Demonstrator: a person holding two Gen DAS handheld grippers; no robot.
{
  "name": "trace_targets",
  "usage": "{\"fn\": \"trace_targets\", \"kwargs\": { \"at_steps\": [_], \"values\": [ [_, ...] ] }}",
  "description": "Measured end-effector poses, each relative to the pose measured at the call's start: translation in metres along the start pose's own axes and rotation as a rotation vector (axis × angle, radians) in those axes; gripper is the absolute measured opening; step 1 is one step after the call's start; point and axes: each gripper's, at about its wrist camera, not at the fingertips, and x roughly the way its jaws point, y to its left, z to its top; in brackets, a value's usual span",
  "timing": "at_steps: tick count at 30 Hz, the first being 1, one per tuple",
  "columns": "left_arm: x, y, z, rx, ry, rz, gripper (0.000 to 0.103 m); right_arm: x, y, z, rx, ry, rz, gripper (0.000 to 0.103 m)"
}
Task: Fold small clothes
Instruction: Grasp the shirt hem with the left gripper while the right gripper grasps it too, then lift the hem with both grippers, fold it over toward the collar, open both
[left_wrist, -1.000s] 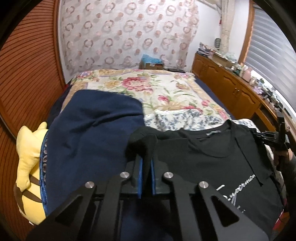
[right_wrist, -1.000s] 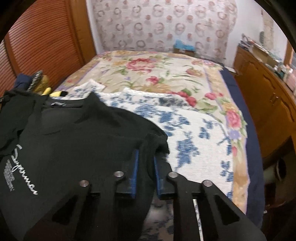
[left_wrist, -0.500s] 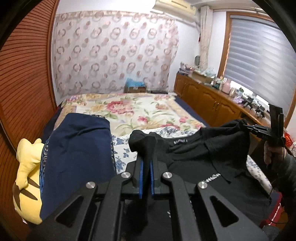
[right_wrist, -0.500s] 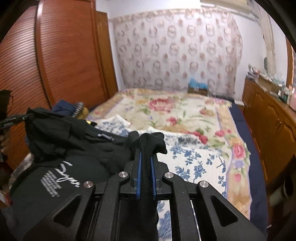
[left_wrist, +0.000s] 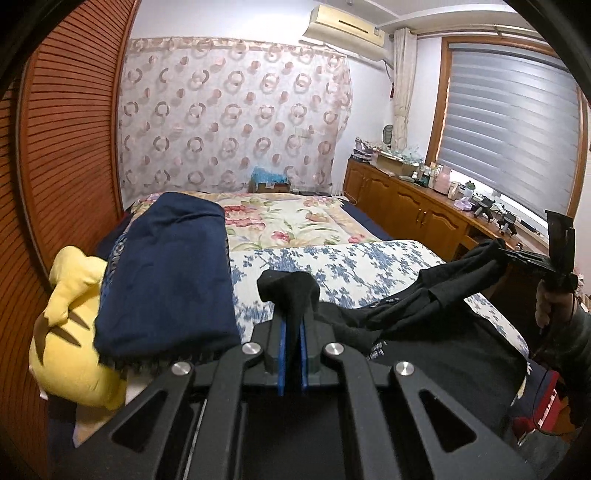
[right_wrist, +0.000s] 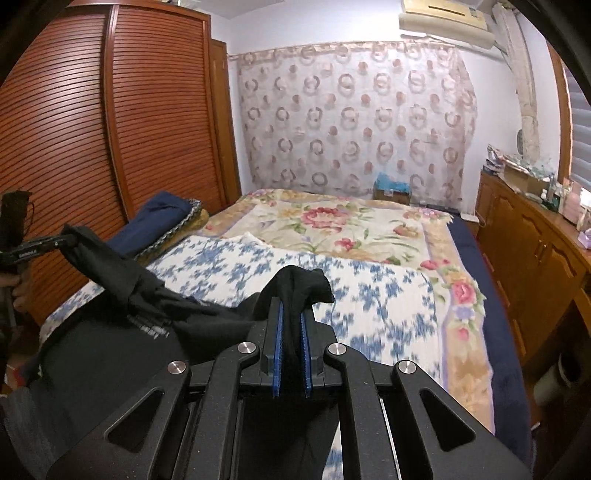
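Black T-shirt (left_wrist: 424, 332) is up off the bed (left_wrist: 332, 266), strung between the two grippers and sagging in the middle over the blue-flowered cover at the bed's near end. The left gripper (left_wrist: 290, 332) is clamped tight on a bunched wad of the shirt's fabric, blue pads pressing it from both sides, with a knob of cloth poking out above the tips. Same story on the right gripper (right_wrist: 291, 328): jaws pinched shut on another bunch of black cloth.

The left wrist view catches the right gripper from outside, out at the bed's right edge, a hand (left_wrist: 554, 302) wrapped round its handle and the shirt's corner stretched taut up to it. The right wrist view gives the mirror picture: the left gripper's tip at the bed's left side with the shirt draped from it, and small white print (right_wrist: 149, 326) showing on the shirt's chest, too small to read.

Only the left view shows the yellow plush toy (left_wrist: 70, 332) at the bed's near left corner and the window blind (left_wrist: 509, 129) beyond the bed's right side. A folded navy garment (left_wrist: 166, 273) lies along the bed's left edge, seen in both. The slatted wooden wardrobe (right_wrist: 110, 122) stands left of the bed, clearest from the right wrist, and low wooden cabinets (right_wrist: 535, 251) run along the bed's right side.
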Motion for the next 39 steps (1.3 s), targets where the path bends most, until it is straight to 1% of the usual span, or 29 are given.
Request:
{"fn": "trace_targets", "kwargs": {
  "at_steps": [2,7,10,13,17,20,23,25,26,28,30,33,35,36,39],
  "values": [
    [-0.010,-0.001,-0.008,-0.012,0.007,-0.010,0.003,-0.015,0.002,-0.008,0.016,0.003,-0.005,0.005],
    [-0.034,-0.005,-0.029,-0.013,0.026,-0.001,0.003,-0.042,0.004,-0.031,0.036,0.026,-0.015,0.006],
    [-0.047,-0.008,-0.041,-0.009,0.050,0.034,0.003,-0.053,0.004,-0.045,0.050,0.055,-0.022,0.006],
    [-0.059,-0.008,-0.047,-0.017,0.071,0.050,0.003,-0.065,0.006,-0.061,0.047,0.107,-0.047,0.006],
    [-0.067,-0.009,-0.055,-0.014,0.113,0.048,0.003,-0.071,0.004,-0.082,0.070,0.160,-0.047,0.006],
    [-0.066,-0.011,-0.061,-0.002,0.152,0.027,0.004,-0.069,0.011,-0.099,0.063,0.204,-0.048,0.006],
    [-0.065,-0.014,-0.064,0.041,0.189,0.054,0.008,-0.064,0.008,-0.109,0.070,0.230,-0.065,0.006],
    [-0.069,-0.013,-0.062,0.054,0.194,0.064,0.014,-0.064,0.007,-0.109,0.071,0.236,-0.068,0.013],
    [-0.071,-0.012,-0.061,0.060,0.195,0.070,0.015,-0.065,0.007,-0.107,0.063,0.237,-0.077,0.016],
    [-0.076,-0.009,-0.058,0.070,0.185,0.088,0.018,-0.069,0.007,-0.101,0.054,0.217,-0.103,0.026],
    [-0.080,-0.006,-0.052,0.067,0.172,0.094,0.021,-0.073,0.005,-0.095,0.047,0.202,-0.120,0.034],
    [-0.076,-0.001,-0.045,0.066,0.165,0.103,0.025,-0.069,0.005,-0.085,0.022,0.190,-0.136,0.038],
    [-0.064,0.001,-0.041,0.069,0.177,0.100,0.027,-0.059,0.006,-0.079,0.002,0.190,-0.142,0.043],
    [-0.057,0.003,-0.040,0.067,0.186,0.100,0.028,-0.054,0.006,-0.078,-0.002,0.196,-0.147,0.045],
    [-0.028,0.009,-0.042,0.063,0.233,0.097,0.031,-0.031,0.004,-0.073,-0.017,0.221,-0.126,0.048]
  ]
}}
